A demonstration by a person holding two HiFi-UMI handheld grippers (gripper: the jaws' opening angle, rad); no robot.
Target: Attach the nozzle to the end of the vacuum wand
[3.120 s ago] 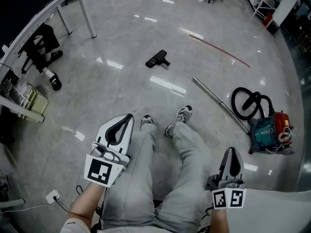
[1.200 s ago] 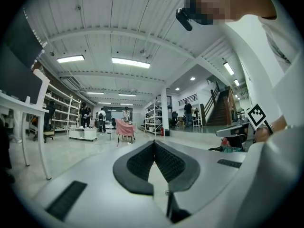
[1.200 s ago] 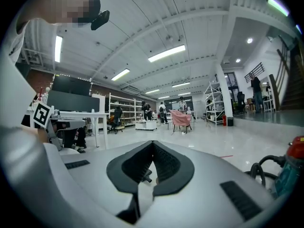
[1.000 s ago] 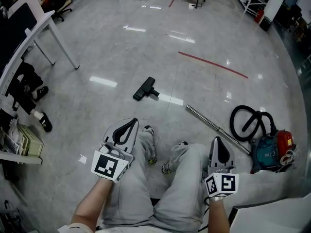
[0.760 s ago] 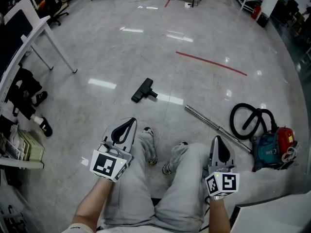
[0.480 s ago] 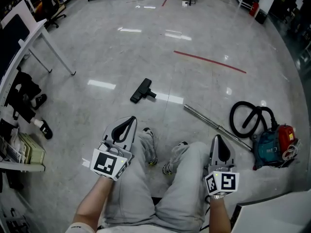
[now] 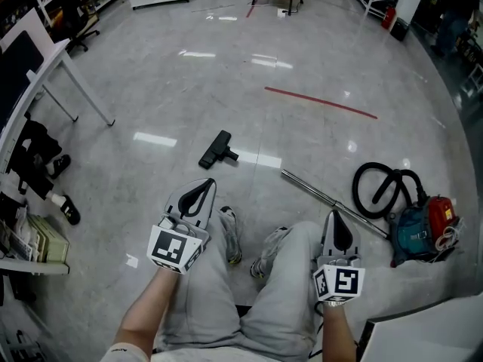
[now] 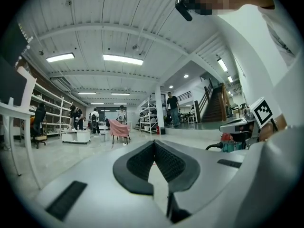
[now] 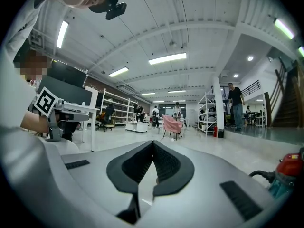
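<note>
Nozzle (image 7: 216, 149): black floor head with a short neck, lying flat on the pale polished floor (image 7: 151, 89) ahead of the person's feet, untouched.
Vacuum wand (image 7: 332, 202): bare metal tube, lying on the floor to the right of the nozzle. Its free end points toward the nozzle but is well apart from it.
Far end of wand: runs toward the black hose (image 7: 385, 191) and the teal-and-red cleaner body (image 7: 419, 228).
Left gripper (image 7: 202, 184): jaws clenched, nothing between them, carried level above the left thigh.
Right gripper (image 7: 334, 217): jaws pressed together, empty, carried level above the right knee.
Stage: approach only; neither part taken up.
Handling, nozzle: probably light, rigid plastic; the neck looks the best hold, leaving its socket mouth clear.
Handling, wand: stiff, smooth and round, so likely to roll or slip. Grip it close behind the free end.
Risk: the long tube could swing if gripped far from the joining end.
</note>
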